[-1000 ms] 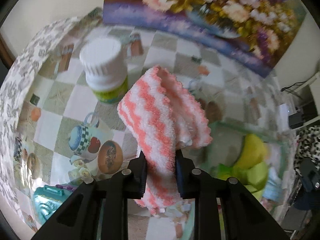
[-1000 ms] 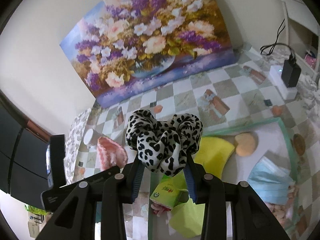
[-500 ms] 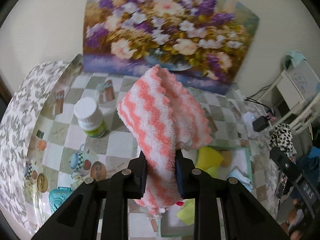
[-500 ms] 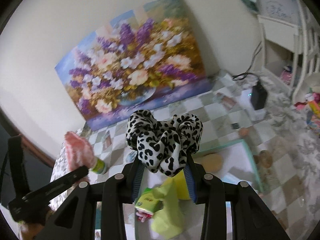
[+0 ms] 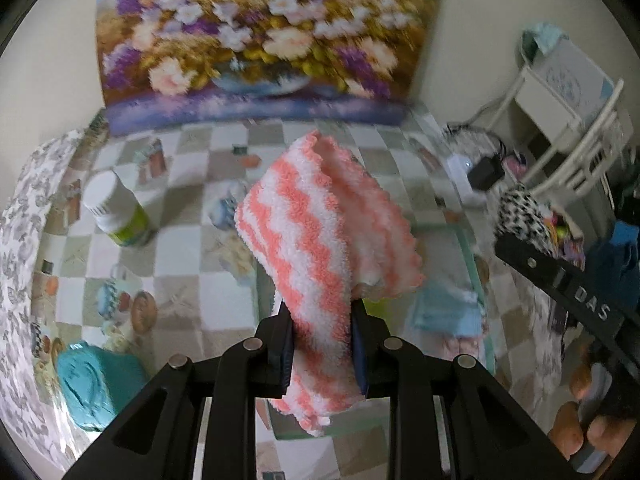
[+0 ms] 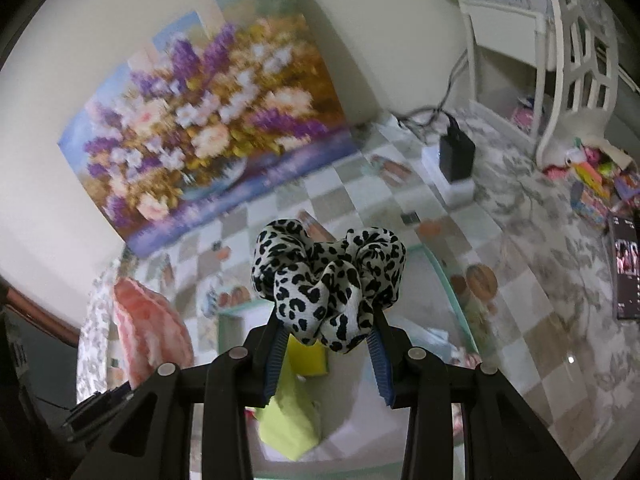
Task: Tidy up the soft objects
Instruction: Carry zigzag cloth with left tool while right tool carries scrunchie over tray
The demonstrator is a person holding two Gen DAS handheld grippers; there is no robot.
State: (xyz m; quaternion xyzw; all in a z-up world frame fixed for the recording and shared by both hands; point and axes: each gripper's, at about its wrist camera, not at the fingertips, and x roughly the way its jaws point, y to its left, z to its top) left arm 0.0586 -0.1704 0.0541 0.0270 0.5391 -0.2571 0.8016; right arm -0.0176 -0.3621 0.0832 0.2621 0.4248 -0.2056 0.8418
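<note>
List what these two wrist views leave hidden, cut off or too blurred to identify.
- Left wrist view: the pink striped cloth in the left gripper hides most of the tray's contents.
- Right wrist view: the leopard scrunchie in the right gripper covers the tray's middle.
- Both views: motion blur smears the painting.

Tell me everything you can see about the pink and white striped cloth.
The pink and white striped cloth is fluffy, like fleece or terry, with wavy coral bands and a scalloped edge. It is folded over and clamped between the pads of the left tool, its top bunched above them and a short end hanging below. It is held above the checkered table, touching nothing else.
</note>
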